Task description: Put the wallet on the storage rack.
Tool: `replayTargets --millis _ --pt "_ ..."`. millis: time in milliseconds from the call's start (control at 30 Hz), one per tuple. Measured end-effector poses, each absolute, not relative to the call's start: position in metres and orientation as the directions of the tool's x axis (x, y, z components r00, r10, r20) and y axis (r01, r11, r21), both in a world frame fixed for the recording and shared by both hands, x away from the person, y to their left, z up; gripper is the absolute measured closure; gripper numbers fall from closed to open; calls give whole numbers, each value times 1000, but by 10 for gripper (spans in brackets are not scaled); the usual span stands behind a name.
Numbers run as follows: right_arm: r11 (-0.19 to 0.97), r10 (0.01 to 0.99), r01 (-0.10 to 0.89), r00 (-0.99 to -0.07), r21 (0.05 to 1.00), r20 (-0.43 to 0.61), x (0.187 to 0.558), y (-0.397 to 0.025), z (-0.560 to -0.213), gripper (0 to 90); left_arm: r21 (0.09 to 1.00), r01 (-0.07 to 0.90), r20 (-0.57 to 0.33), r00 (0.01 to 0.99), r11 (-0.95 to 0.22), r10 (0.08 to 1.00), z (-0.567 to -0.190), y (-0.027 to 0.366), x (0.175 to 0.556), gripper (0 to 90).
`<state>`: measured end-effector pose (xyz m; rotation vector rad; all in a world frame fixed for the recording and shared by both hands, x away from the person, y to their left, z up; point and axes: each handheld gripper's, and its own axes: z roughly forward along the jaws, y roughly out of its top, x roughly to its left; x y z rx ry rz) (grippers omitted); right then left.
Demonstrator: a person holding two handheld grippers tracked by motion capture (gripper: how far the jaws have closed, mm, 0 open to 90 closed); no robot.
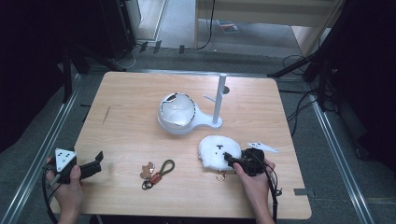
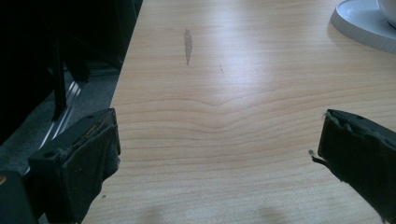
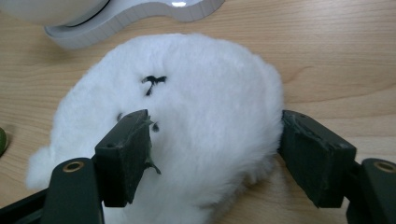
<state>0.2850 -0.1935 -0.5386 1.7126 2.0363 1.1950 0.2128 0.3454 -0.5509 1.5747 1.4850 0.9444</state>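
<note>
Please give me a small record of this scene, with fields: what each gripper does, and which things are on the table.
right gripper: open, jaws on either side of the white plush toy
left gripper: open, over bare wood at the table edge, holding nothing
white stand: upright pole on a base with a bowl-shaped part
keychains: between the two grippers
white flat piece: beside the plush toy

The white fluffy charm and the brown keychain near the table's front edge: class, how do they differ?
The white fluffy charm is round, furry and larger; the brown keychain is small, thin and looped. The right gripper straddles the charm with open jaws; the keychain lies untouched. Both rest on the table.
</note>
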Motion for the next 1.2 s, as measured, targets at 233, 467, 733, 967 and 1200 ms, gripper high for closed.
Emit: replayTargets --millis 233,467,733,967,1200 --pt "97 900 692 -369 716 234 283 -183 -544 285 896 443 18 50 -38 999 -551 345 213 0" --pt "155 911 664 -382 731 154 280 -175 -546 330 895 445 15 49 -35 999 -551 346 214 0" --pt "70 882 693 -379 718 280 281 -179 -547 700 892 450 14 49 -34 999 -551 346 214 0" --pt "56 890 672 -368 739 268 276 -176 -541 795 895 445 15 52 -37 999 -551 346 214 0" --pt "27 883 606 -386 795 265 264 -174 -511 798 896 443 13 51 -34 999 -551 346 213 0"
